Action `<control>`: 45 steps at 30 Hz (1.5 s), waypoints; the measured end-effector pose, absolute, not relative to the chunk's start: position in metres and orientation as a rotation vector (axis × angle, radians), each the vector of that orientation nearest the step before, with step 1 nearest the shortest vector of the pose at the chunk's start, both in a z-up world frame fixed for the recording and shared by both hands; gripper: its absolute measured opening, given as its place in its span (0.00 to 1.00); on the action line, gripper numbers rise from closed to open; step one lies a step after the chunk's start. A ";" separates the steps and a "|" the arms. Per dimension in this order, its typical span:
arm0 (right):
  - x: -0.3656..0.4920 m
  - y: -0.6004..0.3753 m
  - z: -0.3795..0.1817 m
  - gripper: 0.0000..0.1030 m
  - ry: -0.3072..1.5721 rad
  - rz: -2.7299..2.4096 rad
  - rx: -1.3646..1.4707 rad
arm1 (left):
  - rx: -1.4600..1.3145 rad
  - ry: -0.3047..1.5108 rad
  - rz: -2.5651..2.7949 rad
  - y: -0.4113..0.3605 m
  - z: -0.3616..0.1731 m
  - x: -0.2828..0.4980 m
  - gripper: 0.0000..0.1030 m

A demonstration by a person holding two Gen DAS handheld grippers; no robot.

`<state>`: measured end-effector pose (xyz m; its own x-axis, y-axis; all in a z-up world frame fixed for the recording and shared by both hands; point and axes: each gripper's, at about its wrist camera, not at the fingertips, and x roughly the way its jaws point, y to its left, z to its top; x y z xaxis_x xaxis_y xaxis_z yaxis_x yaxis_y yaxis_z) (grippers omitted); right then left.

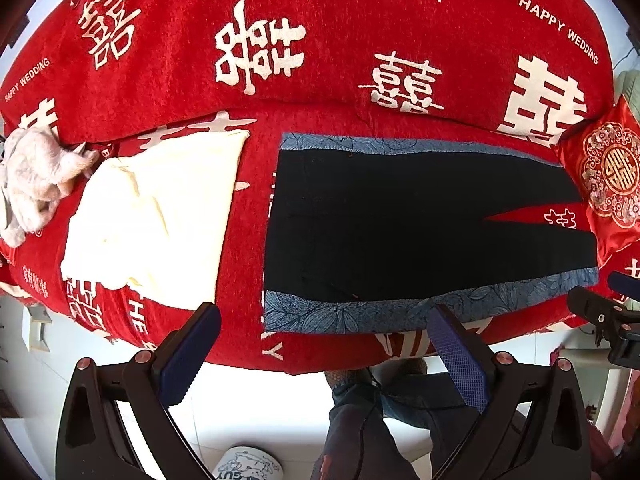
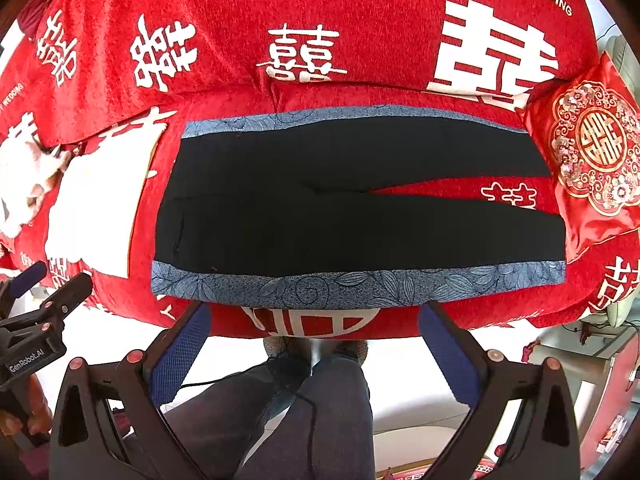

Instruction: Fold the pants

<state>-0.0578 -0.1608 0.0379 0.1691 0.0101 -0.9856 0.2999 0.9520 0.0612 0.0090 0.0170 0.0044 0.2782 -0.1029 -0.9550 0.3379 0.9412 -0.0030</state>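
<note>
Pants (image 2: 352,200) flat on sofa (image 2: 320,32); left gripper (image 1: 326,344), right gripper (image 2: 314,338) spread wide, empty.

Your left gripper (image 1: 324,344): fingers spread wide, blue pads (image 1: 460,360) facing inward, nothing between them. Your right gripper (image 2: 314,344): same pose, fingers (image 2: 180,356) wide apart, holding nothing. Both point forward, level, side by side (each shows at edge of other's view). Your legs (image 2: 296,408) below, between right fingers.
</note>
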 end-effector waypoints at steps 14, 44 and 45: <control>-0.060 -0.164 0.036 1.00 1.392 -0.214 0.266 | 0.226 1.260 -0.296 0.015 0.005 0.009 1.00; -0.060 -0.163 0.032 1.00 1.408 -0.225 0.242 | 0.226 1.276 -0.291 0.012 -0.001 0.007 1.00; -0.060 -0.163 0.032 1.00 1.409 -0.225 0.242 | 0.226 1.276 -0.292 0.012 -0.002 0.007 1.00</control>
